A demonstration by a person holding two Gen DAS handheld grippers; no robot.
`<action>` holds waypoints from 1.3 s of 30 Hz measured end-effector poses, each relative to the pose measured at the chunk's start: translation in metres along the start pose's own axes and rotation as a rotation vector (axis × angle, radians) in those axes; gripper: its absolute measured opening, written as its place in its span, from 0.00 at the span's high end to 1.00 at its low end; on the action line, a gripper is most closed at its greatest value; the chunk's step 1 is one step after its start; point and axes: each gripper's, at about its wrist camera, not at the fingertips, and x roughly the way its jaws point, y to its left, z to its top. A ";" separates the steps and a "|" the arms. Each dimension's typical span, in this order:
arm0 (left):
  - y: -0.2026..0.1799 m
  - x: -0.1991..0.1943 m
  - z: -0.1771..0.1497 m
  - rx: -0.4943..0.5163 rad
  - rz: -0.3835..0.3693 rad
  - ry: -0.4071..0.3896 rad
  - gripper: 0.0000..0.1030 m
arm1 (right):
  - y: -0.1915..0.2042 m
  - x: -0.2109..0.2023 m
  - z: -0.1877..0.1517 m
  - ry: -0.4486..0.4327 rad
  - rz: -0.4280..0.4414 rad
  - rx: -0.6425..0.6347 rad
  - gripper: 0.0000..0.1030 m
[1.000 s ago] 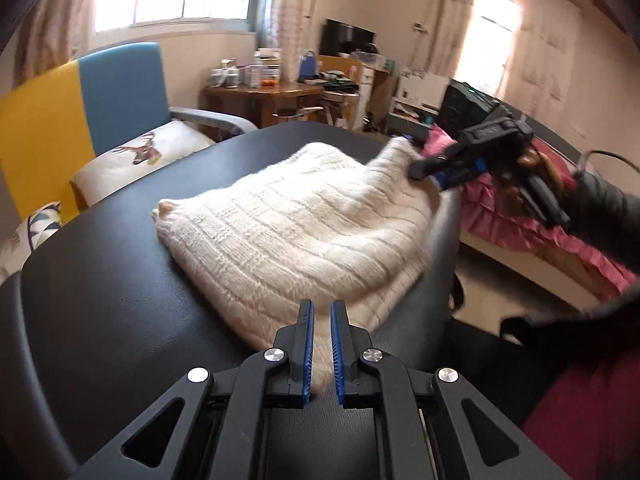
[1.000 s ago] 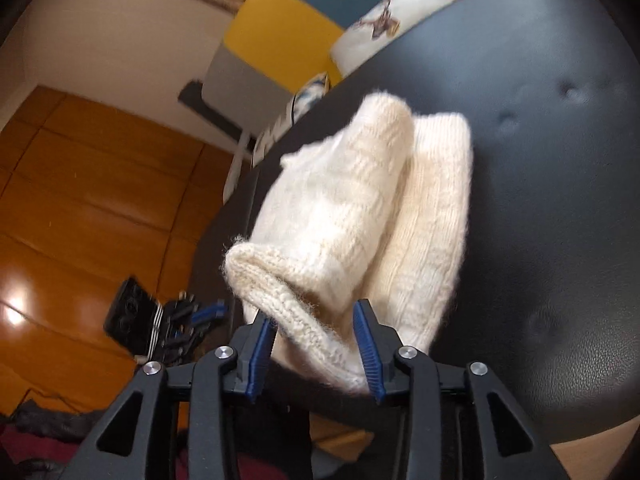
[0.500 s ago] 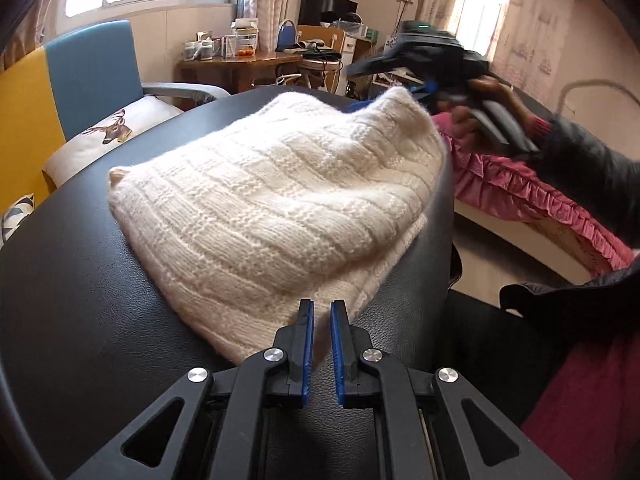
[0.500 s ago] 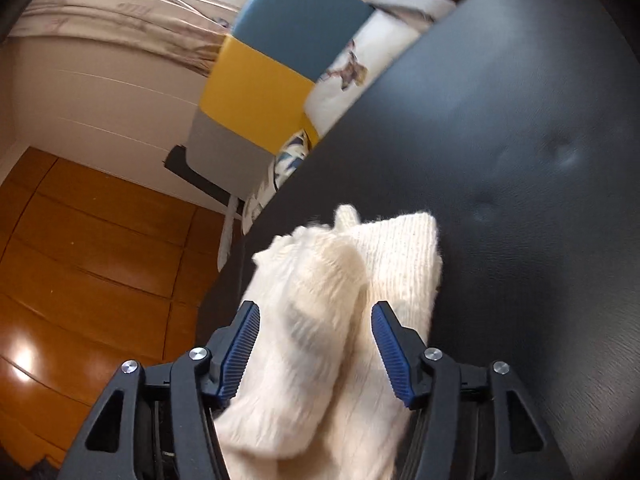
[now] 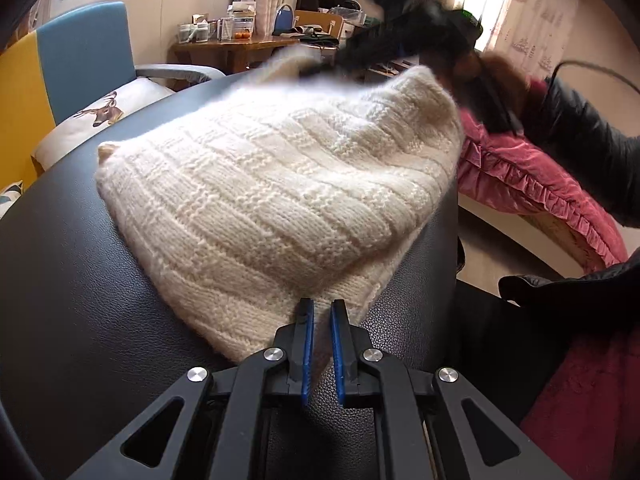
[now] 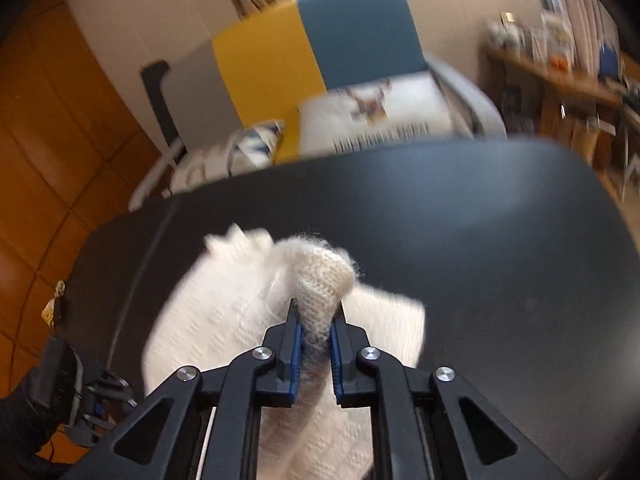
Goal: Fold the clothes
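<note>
A cream knitted sweater (image 5: 280,200) lies folded on a black padded surface (image 5: 80,300). My left gripper (image 5: 321,308) sits at its near corner, jaws shut with the knit's tip between the blue pads. In the right wrist view my right gripper (image 6: 316,304) is closing on a bunched fold of the sweater (image 6: 224,320), and the pads press on it. That fold is lifted off the surface. The right gripper (image 5: 400,36) shows as a black blur above the sweater's far edge in the left wrist view.
A blue and yellow armchair (image 5: 80,52) with a deer cushion (image 5: 104,112) stands behind the surface. A cluttered wooden desk (image 5: 236,46) is at the back. A pink ruffled bed cover (image 5: 540,184) and a person's black sleeve (image 5: 592,140) are on the right.
The right gripper opened wide over the sweater's fold, then closed on it and swung up and across. The sweater's far edge rose with it. The left gripper stayed shut and sank slightly.
</note>
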 end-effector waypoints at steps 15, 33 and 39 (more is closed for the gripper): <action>0.006 -0.022 0.010 0.029 -0.053 0.046 0.91 | -0.065 0.048 -0.032 0.072 0.137 0.266 0.72; 0.018 -0.025 0.099 -0.023 -0.068 -0.087 0.89 | 0.012 0.000 -0.132 0.302 0.386 -0.098 0.73; 0.011 -0.048 0.054 -0.113 -0.169 -0.086 0.74 | 0.028 0.006 -0.131 0.360 0.444 -0.174 0.84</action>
